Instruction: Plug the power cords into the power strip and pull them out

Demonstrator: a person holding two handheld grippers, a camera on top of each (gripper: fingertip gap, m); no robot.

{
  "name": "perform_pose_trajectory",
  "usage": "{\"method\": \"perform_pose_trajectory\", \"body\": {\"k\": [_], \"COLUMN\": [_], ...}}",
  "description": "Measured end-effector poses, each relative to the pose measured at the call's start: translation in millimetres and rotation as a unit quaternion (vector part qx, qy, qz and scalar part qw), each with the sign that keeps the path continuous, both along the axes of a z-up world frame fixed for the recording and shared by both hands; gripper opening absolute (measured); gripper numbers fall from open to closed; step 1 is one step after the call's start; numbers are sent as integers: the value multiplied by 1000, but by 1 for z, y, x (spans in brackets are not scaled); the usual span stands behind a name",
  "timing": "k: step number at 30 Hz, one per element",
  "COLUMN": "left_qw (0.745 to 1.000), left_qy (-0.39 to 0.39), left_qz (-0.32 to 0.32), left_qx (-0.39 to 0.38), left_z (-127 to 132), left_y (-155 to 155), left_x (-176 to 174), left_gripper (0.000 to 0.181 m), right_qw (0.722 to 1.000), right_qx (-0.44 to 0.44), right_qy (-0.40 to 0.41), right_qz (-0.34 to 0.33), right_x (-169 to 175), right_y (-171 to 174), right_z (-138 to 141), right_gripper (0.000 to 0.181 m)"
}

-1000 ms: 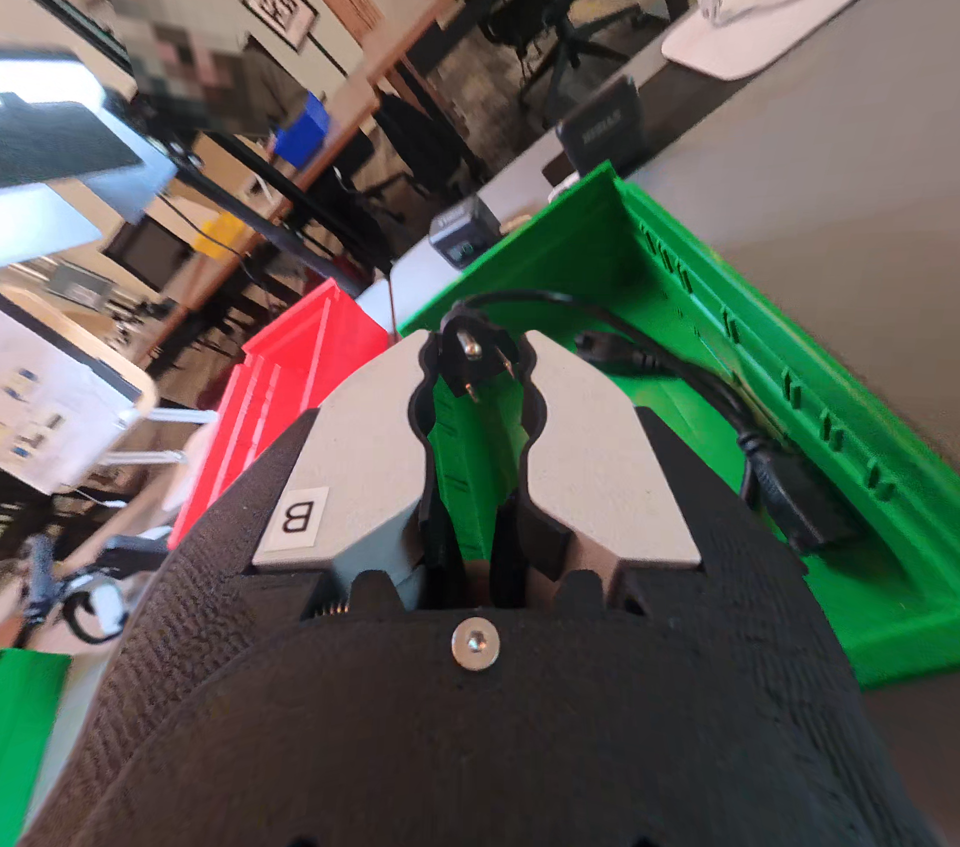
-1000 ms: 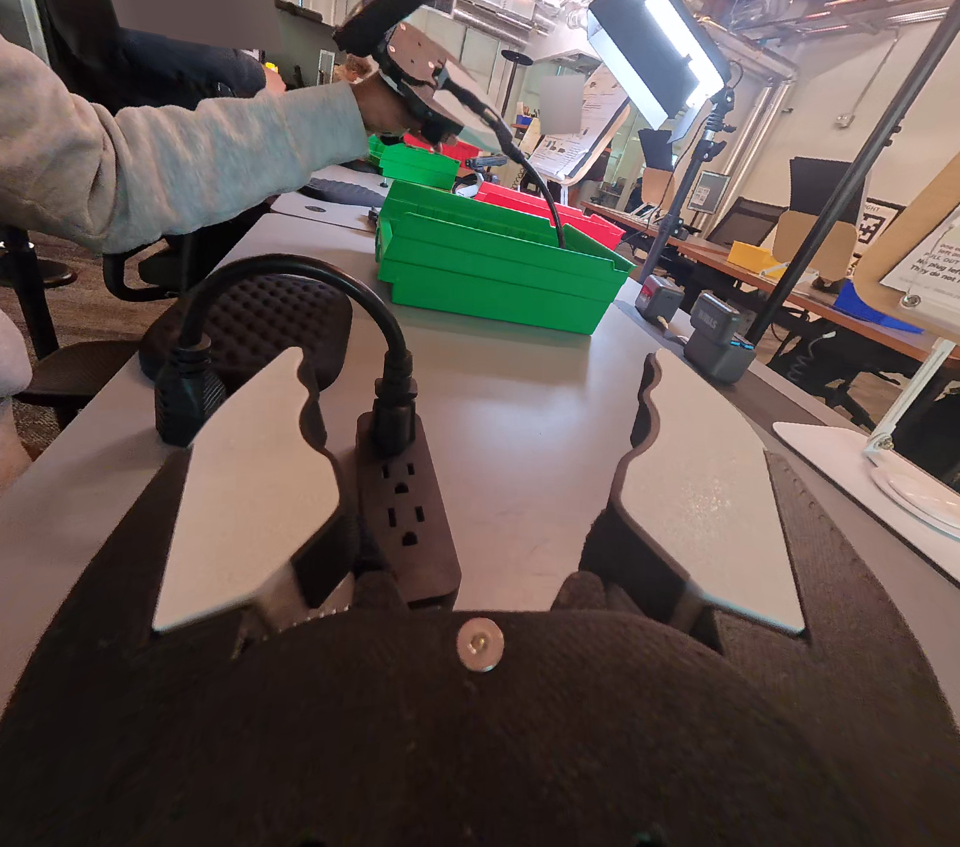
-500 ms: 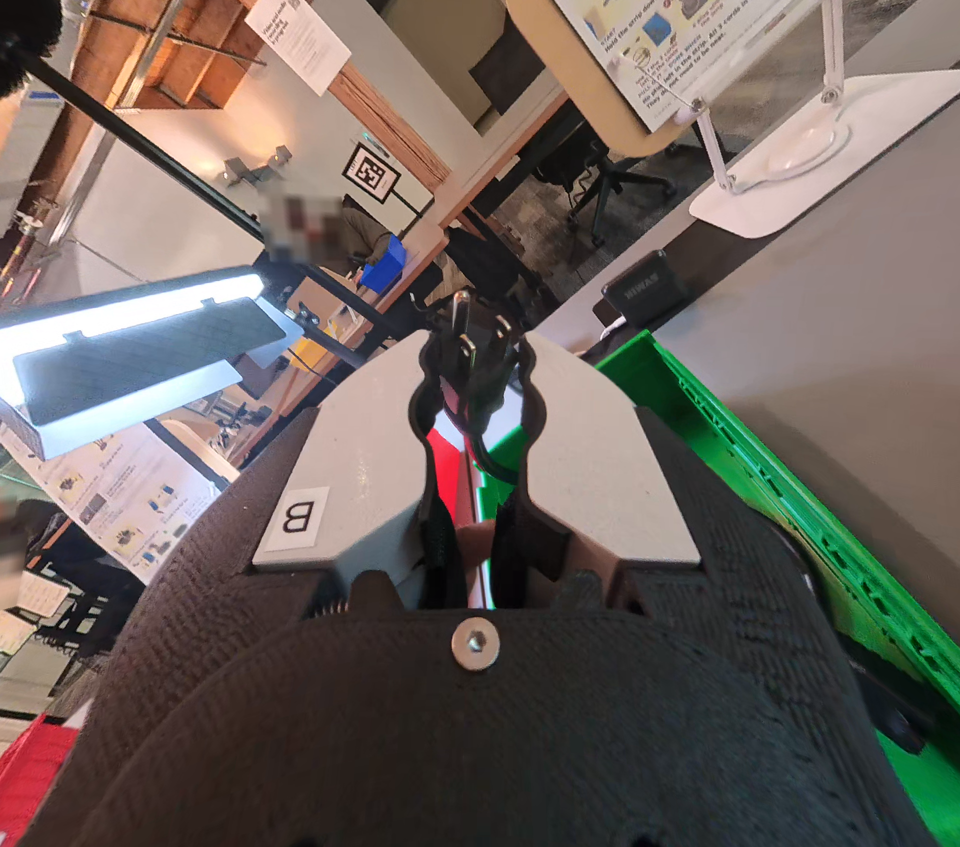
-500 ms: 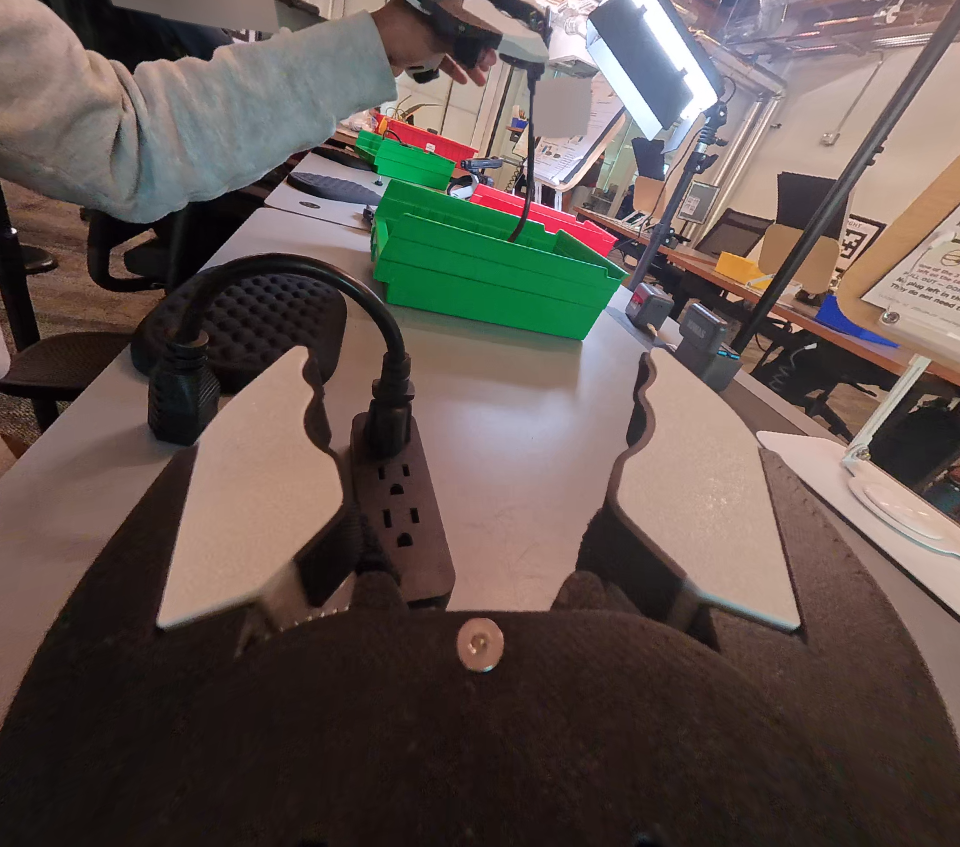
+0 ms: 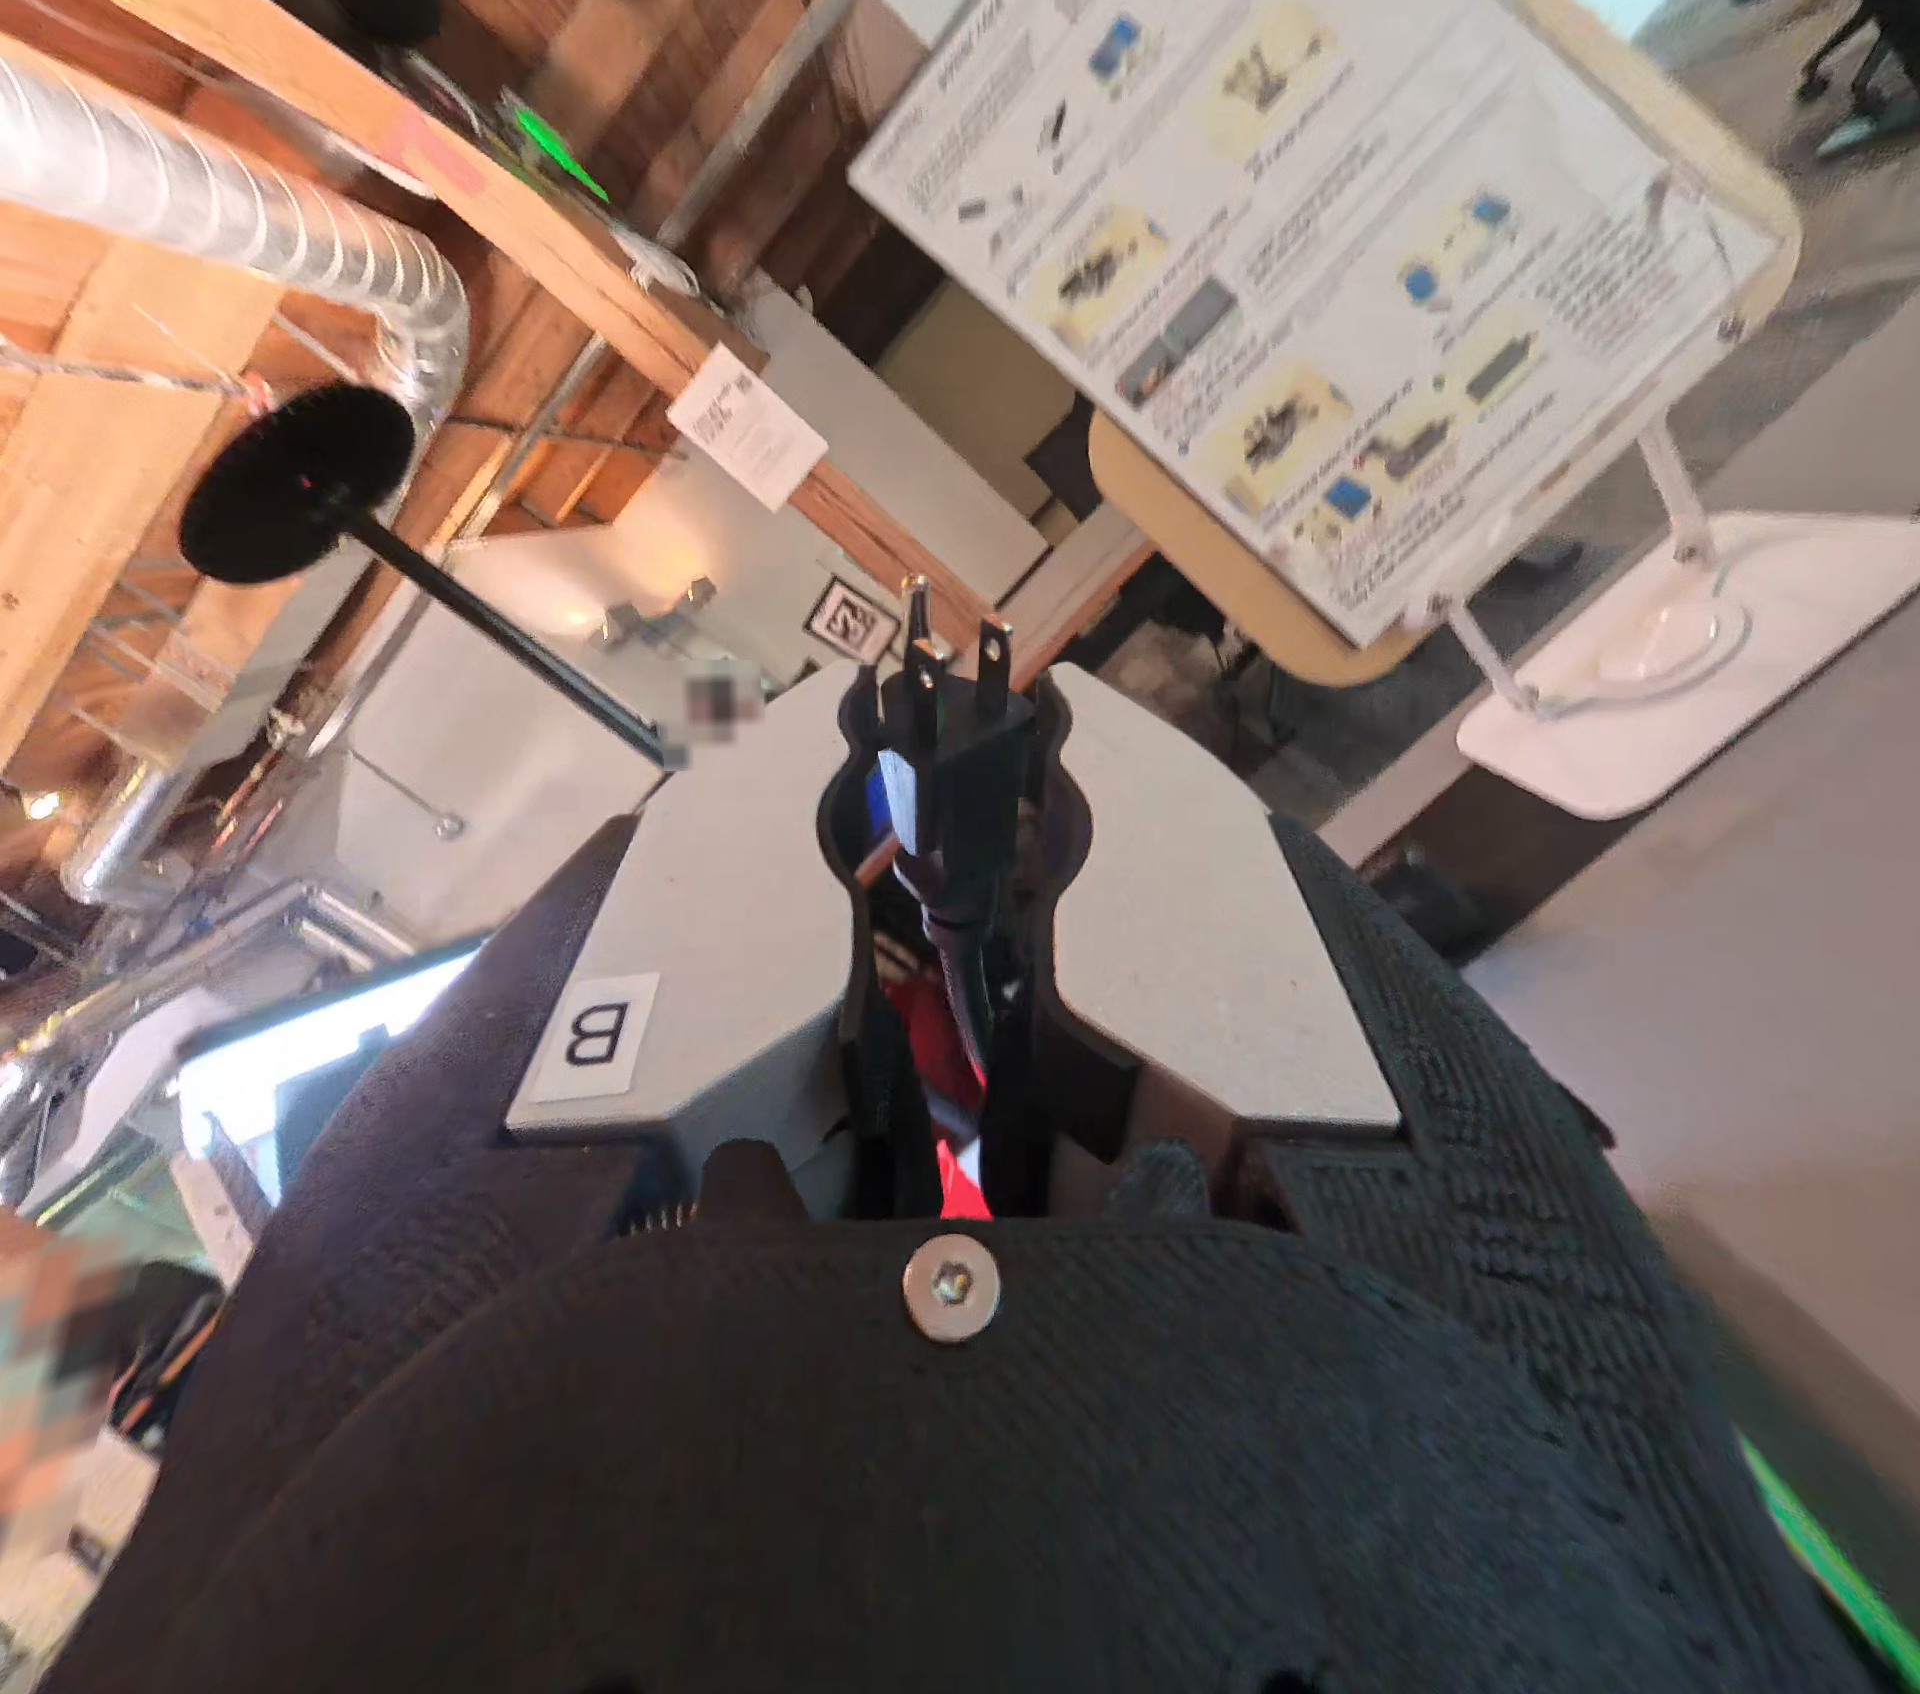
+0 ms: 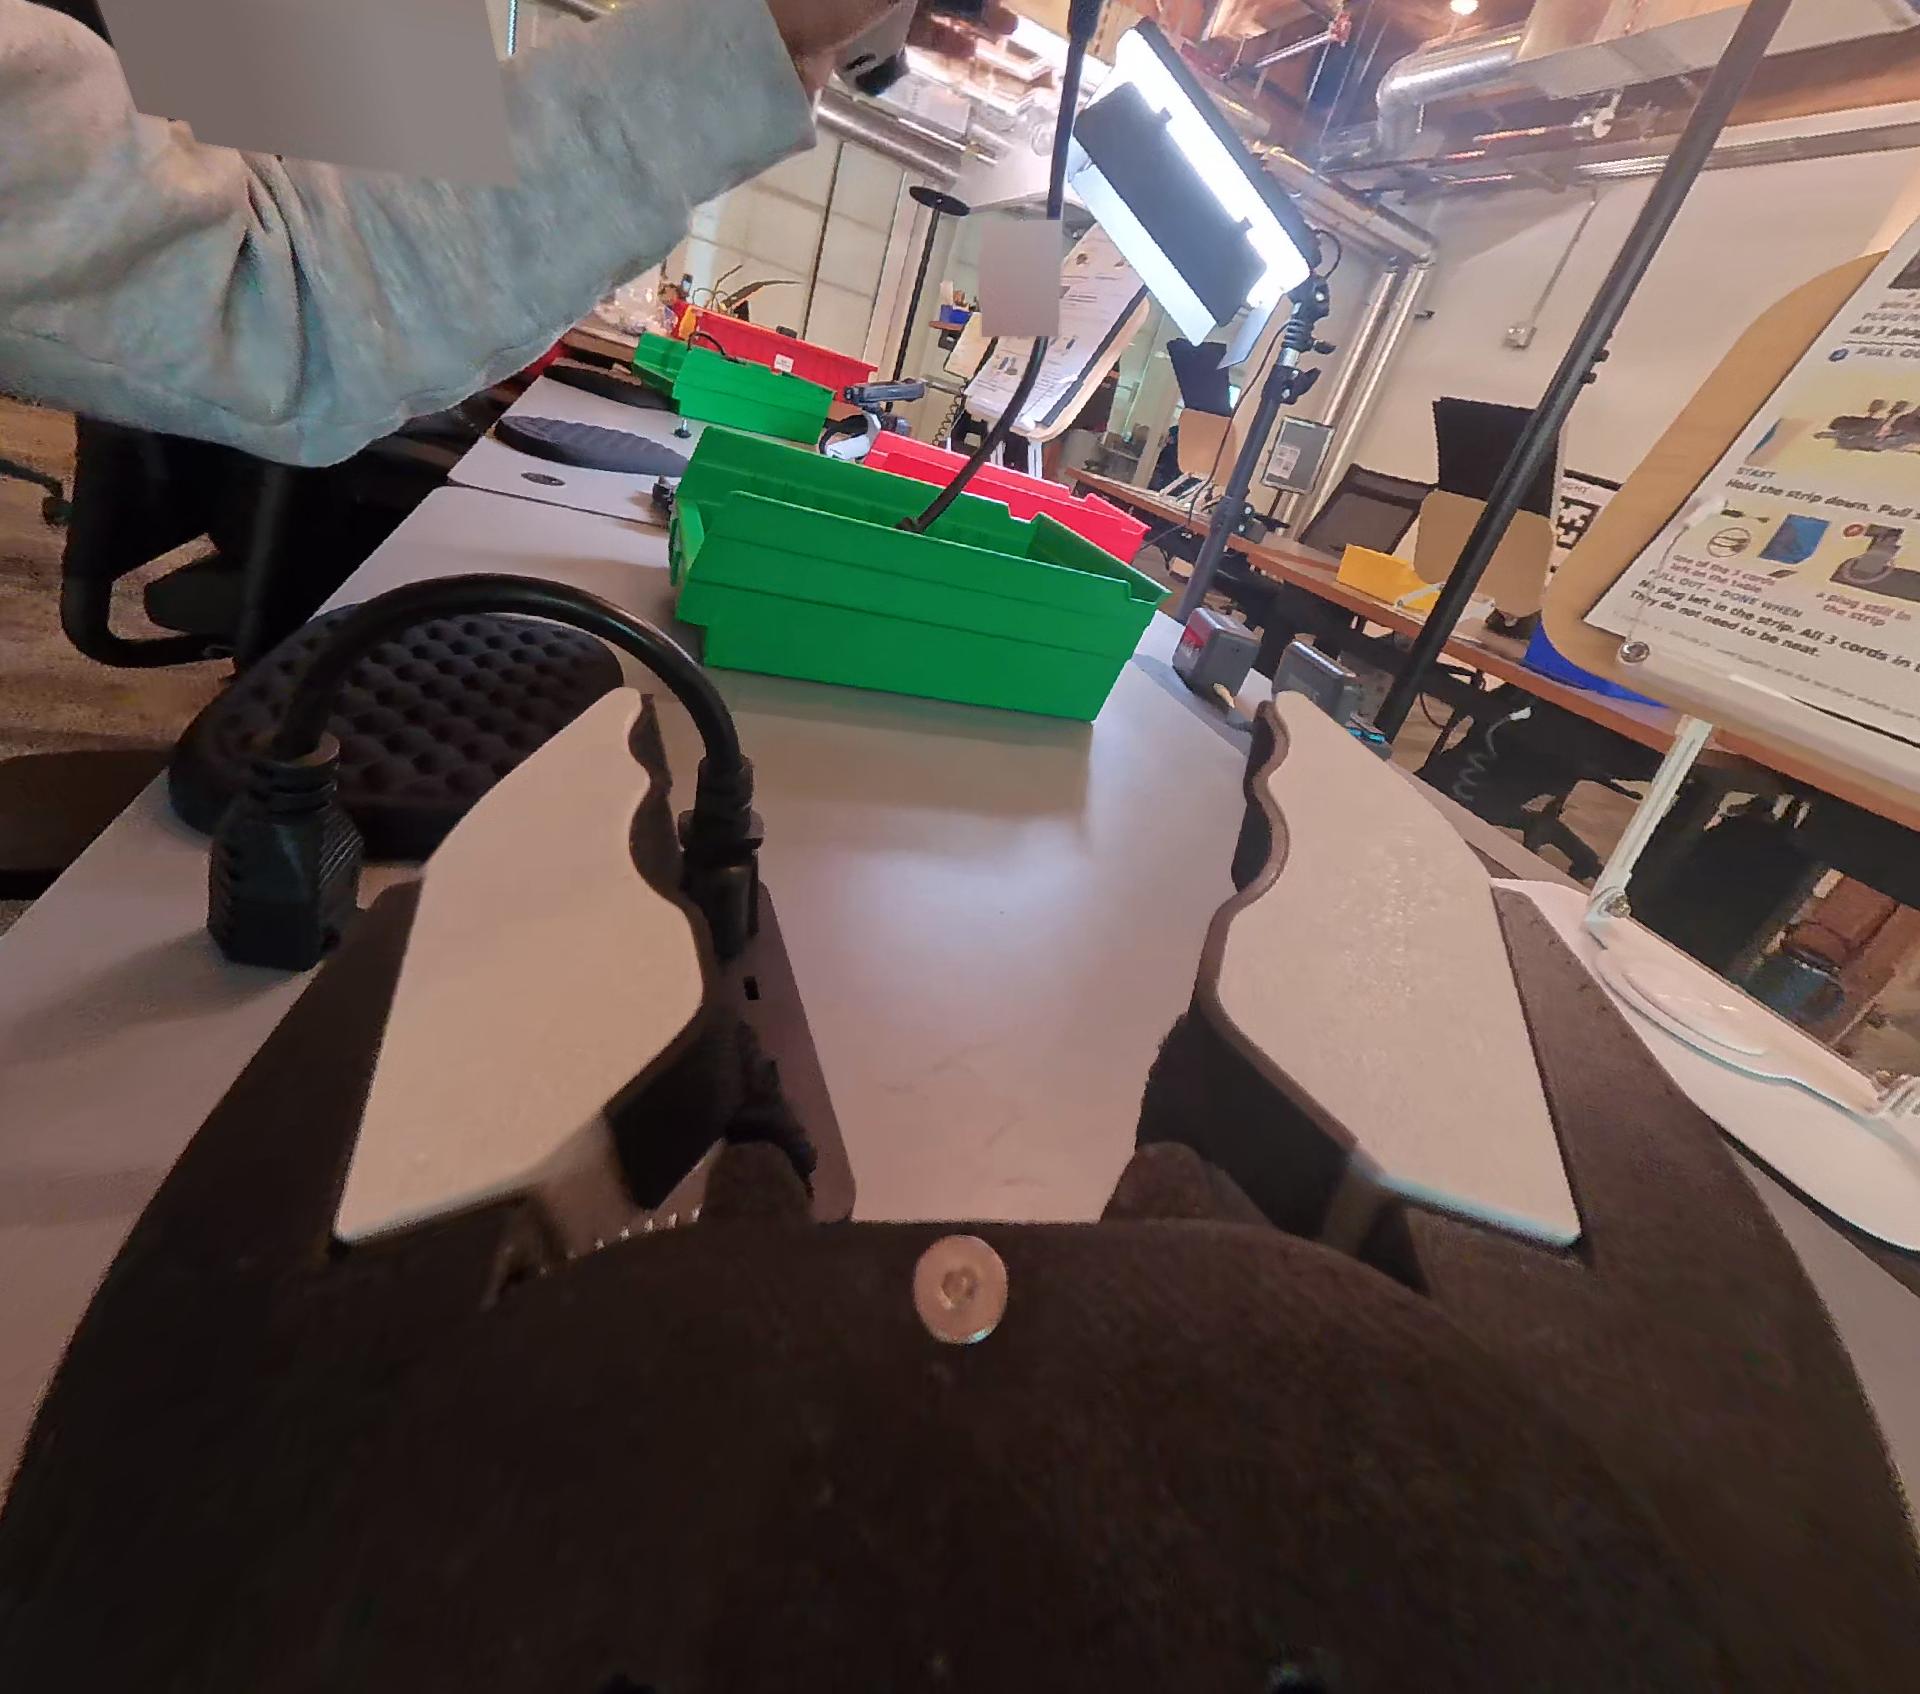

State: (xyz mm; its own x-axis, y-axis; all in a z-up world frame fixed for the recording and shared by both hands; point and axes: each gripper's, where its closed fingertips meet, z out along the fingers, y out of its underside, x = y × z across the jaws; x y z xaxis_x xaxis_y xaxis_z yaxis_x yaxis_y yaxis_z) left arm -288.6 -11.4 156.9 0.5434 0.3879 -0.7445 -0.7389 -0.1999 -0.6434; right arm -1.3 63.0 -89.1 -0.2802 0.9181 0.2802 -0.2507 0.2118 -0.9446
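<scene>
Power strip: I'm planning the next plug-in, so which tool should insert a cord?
Left. The left tool already grips a plug, prongs forward. The right tool is open, empty, over the power strip.

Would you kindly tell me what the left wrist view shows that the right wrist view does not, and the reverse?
Only the left wrist view shows the plug close up: the left gripper is shut on it, prongs pointing away from the camera towards the ceiling. Only the right wrist view shows the power strip on the grey table, one cord already plugged in, the green bin, and the right gripper with jaws open. Both show the lifted cord and the instruction board.
</scene>
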Motion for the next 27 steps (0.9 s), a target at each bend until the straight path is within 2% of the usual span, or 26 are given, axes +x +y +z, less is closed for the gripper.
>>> {"method": "perform_pose_trajectory", "body": {"k": [6, 11, 15, 19, 20, 21, 24, 27], "left_qw": [994, 977, 949, 911, 902, 894, 869, 869], "left_qy": [35, 33, -9, -70, -88, -101, -131, -116], "left_qz": [-95, -199, -310, -406, -422, -436, -476, -480], "left_qx": [50, 63, 62, 32, 22, 13, -24, -44], "left_z": [45, 46, 21, -19, -30, -41, -72, -98], "left_y": [32, 70, 103, 137, 143, 149, 157, 160], "left_x": [69, 138, 202, 259, 271, 281, 311, 328], "left_gripper": [29, 28, 28, 28, 28, 28, 28, 28], "right_qw": [999, 998, 996, 987, 981, 975, 963, 959], "right_qx": [-27, -45, -33, -25, -15, -5, -1, -6], "right_qy": [24, 43, 61, 101, 111, 127, 175, 194], "right_qz": [-10, -26, -58, -126, -159, -183, -205, -207], "right_x": [2, 5, 8, 18, 22, 28, 46, 55], "right_y": [7, 15, 23, 43, 52, 58, 64, 65], "right_z": [10, 18, 25, 40, 44, 50, 69, 79], "right_gripper": [102, 99, 98, 98, 93, 95, 84, 80]}}
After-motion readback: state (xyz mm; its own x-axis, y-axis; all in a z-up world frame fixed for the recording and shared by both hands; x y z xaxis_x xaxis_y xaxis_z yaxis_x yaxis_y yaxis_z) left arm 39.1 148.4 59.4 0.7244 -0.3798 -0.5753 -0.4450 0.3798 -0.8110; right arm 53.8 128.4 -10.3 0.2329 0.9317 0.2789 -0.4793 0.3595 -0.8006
